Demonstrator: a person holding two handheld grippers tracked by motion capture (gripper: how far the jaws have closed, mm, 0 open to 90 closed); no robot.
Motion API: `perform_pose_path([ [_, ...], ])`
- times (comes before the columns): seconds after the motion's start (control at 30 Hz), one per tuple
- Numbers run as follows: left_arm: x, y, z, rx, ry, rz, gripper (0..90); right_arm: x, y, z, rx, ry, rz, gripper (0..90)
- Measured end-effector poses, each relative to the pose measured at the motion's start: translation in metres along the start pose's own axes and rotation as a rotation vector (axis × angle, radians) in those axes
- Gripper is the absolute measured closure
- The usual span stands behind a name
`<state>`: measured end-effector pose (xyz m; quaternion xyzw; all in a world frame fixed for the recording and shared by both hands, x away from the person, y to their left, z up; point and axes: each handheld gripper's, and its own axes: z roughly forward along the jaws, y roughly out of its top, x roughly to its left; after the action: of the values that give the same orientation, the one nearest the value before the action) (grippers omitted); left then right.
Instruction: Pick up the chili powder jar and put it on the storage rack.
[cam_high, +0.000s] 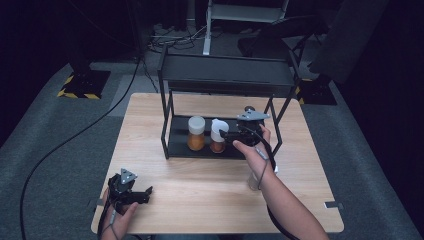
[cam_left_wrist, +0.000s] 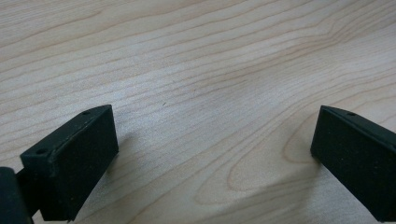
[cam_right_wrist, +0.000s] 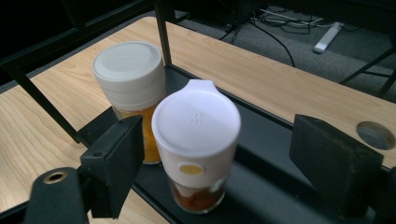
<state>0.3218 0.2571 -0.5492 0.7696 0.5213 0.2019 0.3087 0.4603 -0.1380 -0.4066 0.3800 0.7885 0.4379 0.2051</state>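
Your right gripper sat at the shelf by the spice jars, jaws apart; your left rested low on the table.

In the high view, your right gripper (cam_high: 223, 134) was at centre frame, just right of the white-capped jar (cam_high: 217, 136) on the lower shelf of the black rack (cam_high: 226, 75), with a second jar (cam_high: 196, 133) to that jar's left. Your left gripper (cam_high: 142, 192) lay at the lower left over the wooden table (cam_high: 200, 190), jaws parted. In the left gripper view, the two black jaws stood wide apart at the bottom corners over bare table (cam_left_wrist: 201, 70) wood, with nothing between them. In the right gripper view, the white-capped jar (cam_right_wrist: 197, 140) stood upright at centre between the jaws, which were apart and clear of it; the other jar (cam_right_wrist: 132, 88) stood behind it at upper left.
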Motion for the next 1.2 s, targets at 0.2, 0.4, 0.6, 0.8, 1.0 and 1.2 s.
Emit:
perform_pose_path([
  [0.2,0.0,0.0,0.0,0.001,0.0,0.001,0.3,-0.007,-0.003,-0.018,-0.006,-0.014,-0.004,18.1],
  [0.4,0.0,0.0,0.0,0.001,0.0,-0.001,0.3,-0.014,-0.007,-0.033,-0.01,-0.025,-0.014,17.7],
  [0.6,0.0,0.0,0.0,0.001,0.0,-0.001,0.3,-0.017,-0.011,-0.044,-0.018,-0.028,-0.019,17.7],
  [0.8,0.0,0.0,0.0,0.001,0.0,0.0,0.3,-0.018,-0.014,-0.053,-0.014,-0.029,-0.027,17.4],
  [1.0,0.0,0.0,0.0,0.001,0.0,-0.001,0.3,-0.017,-0.018,-0.061,-0.017,-0.023,-0.027,17.1],
  [1.2,0.0,0.0,0.0,0.001,0.001,-0.001,0.3,-0.018,-0.022,-0.069,-0.016,-0.026,-0.025,17.0],
])
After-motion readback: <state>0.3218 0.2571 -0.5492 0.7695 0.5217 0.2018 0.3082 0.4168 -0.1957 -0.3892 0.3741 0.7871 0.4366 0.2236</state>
